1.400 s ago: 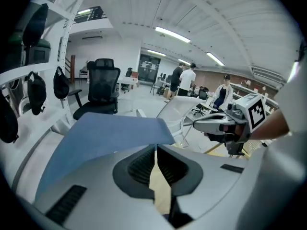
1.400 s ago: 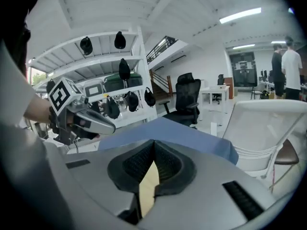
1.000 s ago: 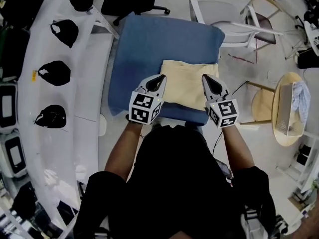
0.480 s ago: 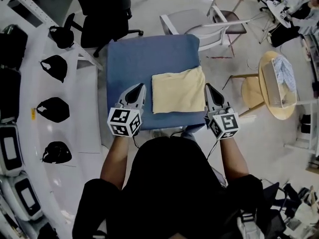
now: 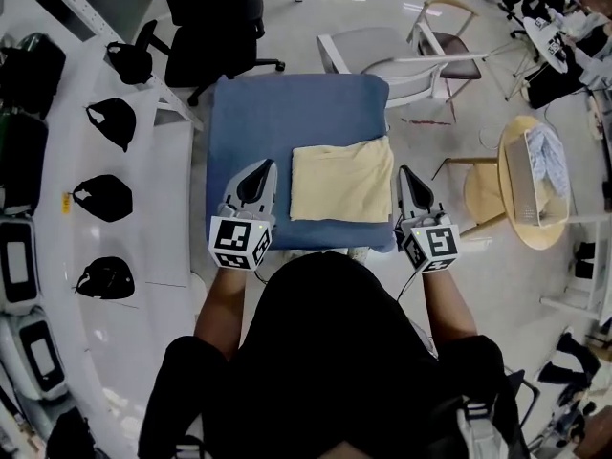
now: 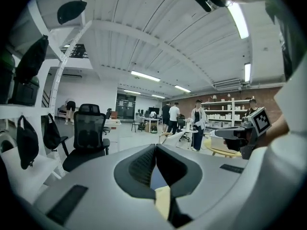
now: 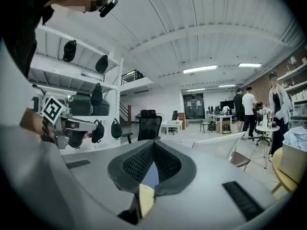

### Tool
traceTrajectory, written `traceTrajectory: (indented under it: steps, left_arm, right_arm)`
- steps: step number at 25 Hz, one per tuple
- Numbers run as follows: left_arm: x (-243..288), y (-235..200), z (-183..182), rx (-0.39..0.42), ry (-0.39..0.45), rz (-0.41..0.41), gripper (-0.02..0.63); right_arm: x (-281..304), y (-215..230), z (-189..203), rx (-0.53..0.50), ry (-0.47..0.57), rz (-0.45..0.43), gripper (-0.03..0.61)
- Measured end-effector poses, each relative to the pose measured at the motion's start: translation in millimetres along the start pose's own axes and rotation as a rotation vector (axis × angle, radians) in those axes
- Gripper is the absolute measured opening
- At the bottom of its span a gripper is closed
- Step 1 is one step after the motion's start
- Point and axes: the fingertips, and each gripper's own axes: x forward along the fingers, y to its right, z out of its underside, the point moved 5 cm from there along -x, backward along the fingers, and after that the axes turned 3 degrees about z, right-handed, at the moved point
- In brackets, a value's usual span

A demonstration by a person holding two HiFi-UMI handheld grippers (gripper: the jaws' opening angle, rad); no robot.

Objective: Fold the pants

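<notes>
So: folded pants (image 5: 341, 182) lie flat on the blue desk (image 5: 287, 113), toward its near edge. Left gripper (image 5: 258, 172) just beside the pants' left edge, right gripper (image 5: 411, 178) just beside their right. Both sets of fingers pressed together, pinching nothing.

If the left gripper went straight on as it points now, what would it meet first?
The way looks free: the left gripper points along the bare blue table cover, beside the folded pants. It might graze the cover farther on; depth is unclear.
</notes>
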Motion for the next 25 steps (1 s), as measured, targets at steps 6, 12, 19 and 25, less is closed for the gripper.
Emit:
traceTrajectory:
  steps: [6, 12, 19, 25]
  left_arm:
    - [7.7, 7.4, 12.5, -0.032, -0.03, -0.055, 0.023]
    - [14.3, 12.7, 23.5, -0.068, -0.054, -0.068, 0.023]
    - [16.1, 11.9, 22.7, -0.071, -0.065, -0.062, 0.023]
    - [18.7, 18.0, 24.6, -0.075, -0.074, -0.04, 0.023]
  right_arm:
    - [18.9, -7.6, 4.3, -0.068, -0.05, -0.091, 0.0]
    - [28.3, -2.1, 11.4, -0.094, -0.073, -0.118, 0.0]
    - [29.4, 10.5, 13.7, -0.055, -0.082, -0.102, 0.0]
    - [27.0, 5.6, 12.9, -0.041, -0.062, -0.136, 0.0]
